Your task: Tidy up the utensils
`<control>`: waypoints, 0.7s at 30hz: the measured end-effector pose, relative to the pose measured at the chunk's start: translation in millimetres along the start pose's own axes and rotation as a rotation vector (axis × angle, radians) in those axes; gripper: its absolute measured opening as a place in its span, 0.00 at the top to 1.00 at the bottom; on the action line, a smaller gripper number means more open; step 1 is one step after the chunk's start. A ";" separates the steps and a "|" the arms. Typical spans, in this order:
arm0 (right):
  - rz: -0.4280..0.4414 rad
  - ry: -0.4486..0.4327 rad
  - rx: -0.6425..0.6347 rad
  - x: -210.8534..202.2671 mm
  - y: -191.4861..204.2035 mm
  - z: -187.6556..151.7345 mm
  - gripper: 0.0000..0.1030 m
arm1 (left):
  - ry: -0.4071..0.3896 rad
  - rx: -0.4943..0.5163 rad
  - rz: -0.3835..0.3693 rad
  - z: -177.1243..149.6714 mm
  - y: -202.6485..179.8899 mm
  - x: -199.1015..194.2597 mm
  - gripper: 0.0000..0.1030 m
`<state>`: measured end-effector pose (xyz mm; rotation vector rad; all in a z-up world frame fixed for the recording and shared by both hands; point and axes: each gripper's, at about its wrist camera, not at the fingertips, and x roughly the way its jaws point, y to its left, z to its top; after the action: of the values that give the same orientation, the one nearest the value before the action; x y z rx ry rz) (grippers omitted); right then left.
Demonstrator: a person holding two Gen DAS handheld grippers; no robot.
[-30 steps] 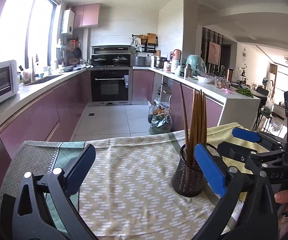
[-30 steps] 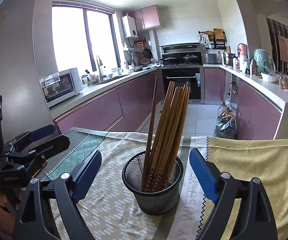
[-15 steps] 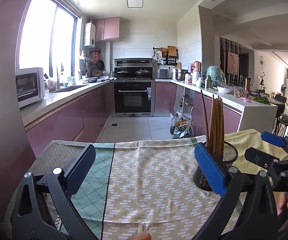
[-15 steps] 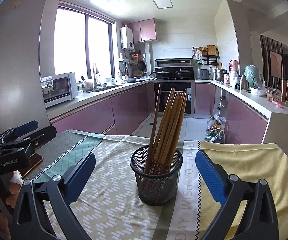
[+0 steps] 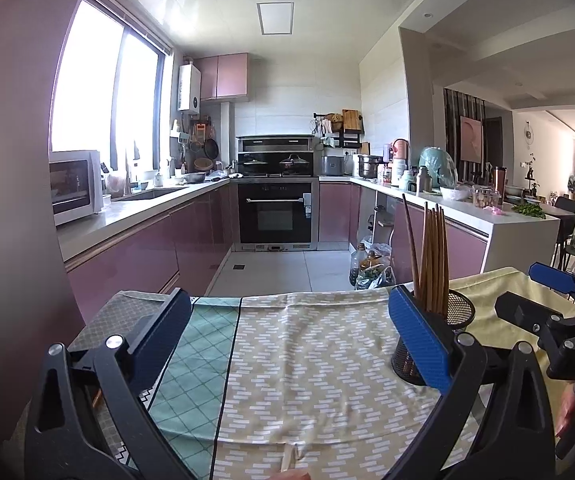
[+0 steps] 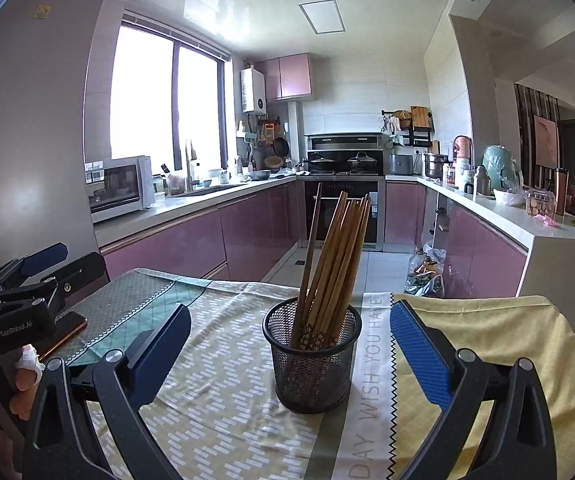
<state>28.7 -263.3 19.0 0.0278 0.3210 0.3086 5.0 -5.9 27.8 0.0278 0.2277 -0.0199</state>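
Note:
A black mesh cup (image 6: 313,354) stands on the patterned tablecloth (image 6: 223,400) and holds several wooden chopsticks (image 6: 337,256) that lean to the right. My right gripper (image 6: 287,352) is open and empty, with the cup straight ahead between its blue pads and a little beyond them. My left gripper (image 5: 287,340) is open and empty over the cloth, left of the cup (image 5: 457,320), which shows partly behind its right pad. The chopsticks (image 5: 431,256) rise above that pad. Each gripper shows in the other's view, the right one (image 5: 555,300) and the left one (image 6: 27,280).
The cloth (image 5: 311,368) has a green checked part on the left and a yellow part (image 6: 487,344) on the right. A dark phone-like slab (image 6: 67,330) lies at the table's left edge. Beyond the far edge are the kitchen floor, pink cabinets and counters.
Both grippers have drawn back from the cup and tilted up, so the cup looks smaller and farther. The left view has swung left. Both stay open.

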 end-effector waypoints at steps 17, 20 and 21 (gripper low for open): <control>-0.004 -0.019 -0.003 -2.6 4.8 0.2 0.06 | -0.025 0.005 0.004 -0.8 -3.1 -11.3 0.05; -0.003 -0.019 -0.001 -3.0 4.4 -0.1 0.06 | -0.025 0.005 0.003 -1.0 -3.3 -12.0 0.05; -0.004 -0.019 -0.001 -2.8 4.4 0.0 0.06 | -0.025 0.005 0.004 -1.1 -3.5 -12.2 0.05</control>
<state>24.9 -260.0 20.2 0.0289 0.3019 0.3047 -7.2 -9.1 29.5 0.0333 0.2028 -0.0166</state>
